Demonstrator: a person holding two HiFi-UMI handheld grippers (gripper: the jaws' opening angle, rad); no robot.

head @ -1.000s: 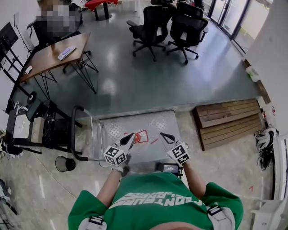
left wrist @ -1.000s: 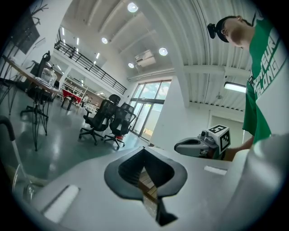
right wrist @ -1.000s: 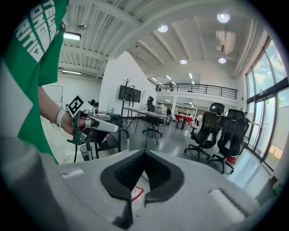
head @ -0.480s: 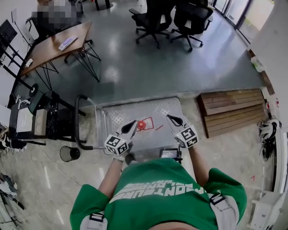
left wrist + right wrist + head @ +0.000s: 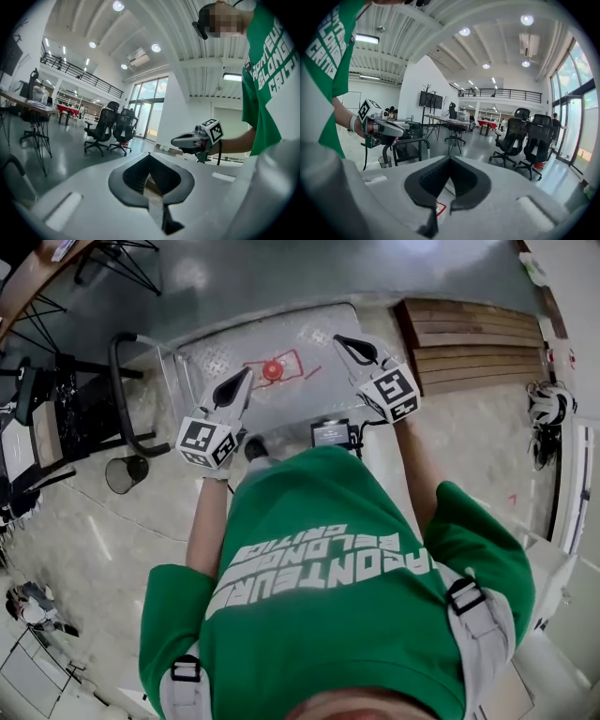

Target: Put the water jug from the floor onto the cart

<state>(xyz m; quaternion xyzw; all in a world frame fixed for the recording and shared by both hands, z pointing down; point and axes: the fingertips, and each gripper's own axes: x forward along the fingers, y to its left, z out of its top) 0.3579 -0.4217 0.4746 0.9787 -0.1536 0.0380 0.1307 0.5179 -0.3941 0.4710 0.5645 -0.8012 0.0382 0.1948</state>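
Note:
The cart (image 5: 217, 353) has a grey metal deck and a black push handle (image 5: 119, 390); it stands just ahead of the person. A red round cap (image 5: 273, 369) inside a red-outlined mark shows on the deck; I cannot make out a jug body. My left gripper (image 5: 246, 374) hangs shut and empty over the deck's near left. My right gripper (image 5: 339, 339) is shut and empty over the deck's right side. In the left gripper view the jaws (image 5: 149, 155) are closed with the right gripper (image 5: 187, 140) beyond. The right gripper view shows closed jaws (image 5: 450, 158) and the left gripper (image 5: 389, 130).
A small black bin (image 5: 125, 474) stands left of the cart by a dark rack (image 5: 56, 418). Wooden pallets (image 5: 469, 343) lie at the right, a helmet (image 5: 546, 409) beyond them. A black device (image 5: 330, 433) sits near the person's waist. Office chairs (image 5: 525, 136) stand farther off.
Both grippers have risen and now sit higher over the cart deck, still shut. The head view has tipped down, so the person's green shirt fills more of it.

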